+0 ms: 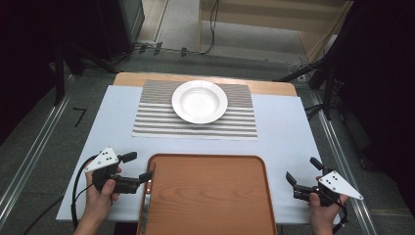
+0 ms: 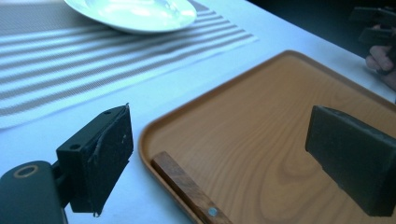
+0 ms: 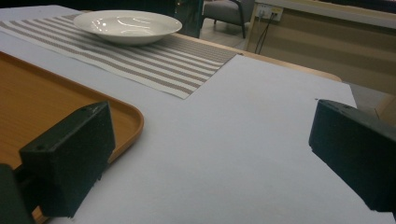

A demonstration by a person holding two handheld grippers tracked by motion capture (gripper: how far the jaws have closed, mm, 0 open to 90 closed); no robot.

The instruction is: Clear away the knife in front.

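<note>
Wood-handled knife on tray: handling notes

Wooden handle (image 2: 187,189), brown, with a pale rivet, lies along the left inner edge of the tray (image 1: 210,196). In the high view a metal blade (image 1: 146,205) runs from it toward the person along the same rim. I read it as a table knife (image 1: 147,198); the blade end is small and partly glary, so the type is a guess.

Handling judgement: rigid, fairly light, weight probably biased toward the blade. The metal will be slick and thin, poor for the pads. The handle is thicker, flat-sided and less slippery, so that is the place to grip, near the rivet, with the jaws set across its width. It lies flat against the raised tray lip, which leaves little room for the outer jaw; a tilt or a nudge inward may be needed first.

Left gripper (image 1: 137,169) hovers at the tray's left edge just above the handle, jaws spread wide, nothing between them but the handle below; pads not touching it. Right gripper (image 1: 301,178) sits off the tray's right side over the white desk (image 1: 288,127), jaws released and empty.

Farther out: a white plate (image 1: 199,101) rests on a striped placemat (image 1: 161,122) at the far side of the desk, well apart from the tray.
</note>
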